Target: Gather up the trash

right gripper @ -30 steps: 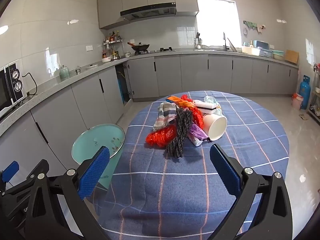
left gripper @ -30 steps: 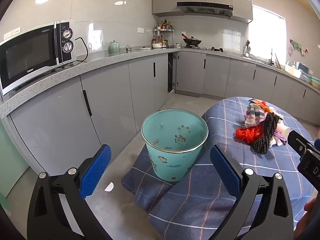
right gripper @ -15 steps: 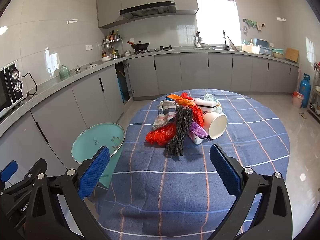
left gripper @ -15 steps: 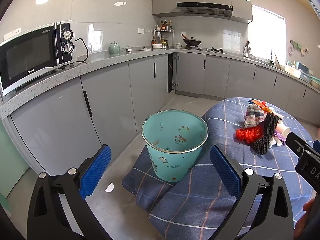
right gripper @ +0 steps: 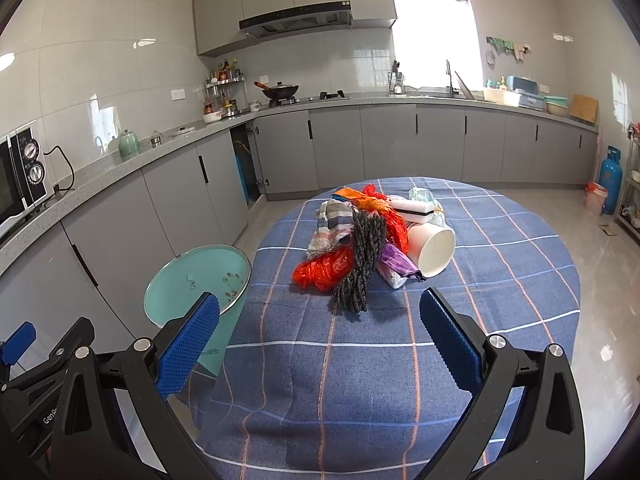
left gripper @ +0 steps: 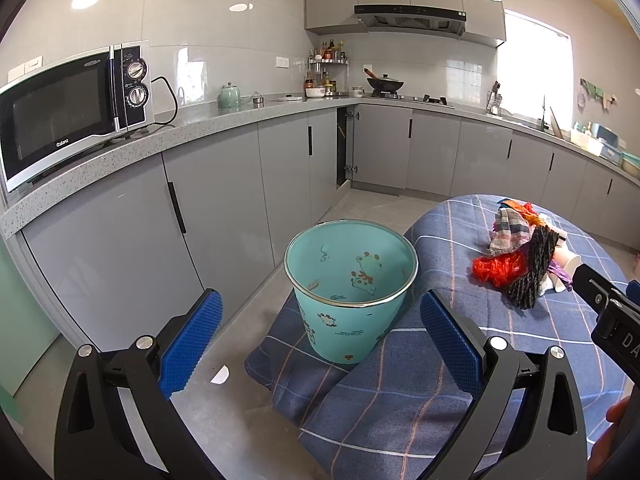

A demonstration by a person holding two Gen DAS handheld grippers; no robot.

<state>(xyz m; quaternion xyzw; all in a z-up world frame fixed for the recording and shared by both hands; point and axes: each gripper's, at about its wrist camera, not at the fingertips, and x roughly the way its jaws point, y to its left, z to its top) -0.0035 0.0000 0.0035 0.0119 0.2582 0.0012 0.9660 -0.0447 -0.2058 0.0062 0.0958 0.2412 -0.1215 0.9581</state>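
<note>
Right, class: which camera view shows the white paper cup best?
The right wrist view: the white paper cup lies on its side, its open mouth facing the camera. In the left wrist view the cup is mostly hidden behind the trash pile.

The microwave is cut off at the left edge of the right wrist frame. At lower left there, the left tongs run out of frame, their tips unseen. The right tongs enter the left wrist frame at right, cropped. The tablecloth hides the lower right side of the bin. Under the dark cord, much of the trash pile stays buried. Bottles on the corner rack are too small to identify.
</note>
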